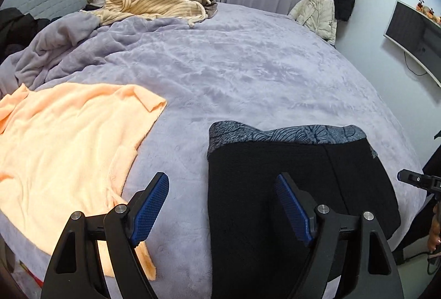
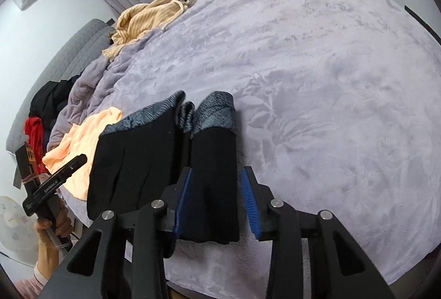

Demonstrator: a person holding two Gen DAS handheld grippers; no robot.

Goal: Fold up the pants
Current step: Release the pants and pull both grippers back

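Black pants [image 1: 289, 189] with a grey patterned waistband [image 1: 275, 133] lie on the lilac bed blanket [image 1: 234, 65], near its front edge. My left gripper [image 1: 223, 183] is open, its jaws wide apart above the left edge of the pants. In the right wrist view the pants [image 2: 132, 161] show a raised fold [image 2: 215, 161] at their right side. My right gripper [image 2: 216, 179] is open, with that fold between the blue pads [image 2: 249, 194], which do not press on it.
A peach garment [image 1: 63, 147] lies spread left of the pants. A striped beige garment [image 1: 157, 4] and a bunched blanket lie at the bed's far side. Dark and red clothes [image 2: 35, 131] are piled by the grey headboard [image 2: 66, 56]. Jackets [image 1: 319, 12] hang on the far wall.
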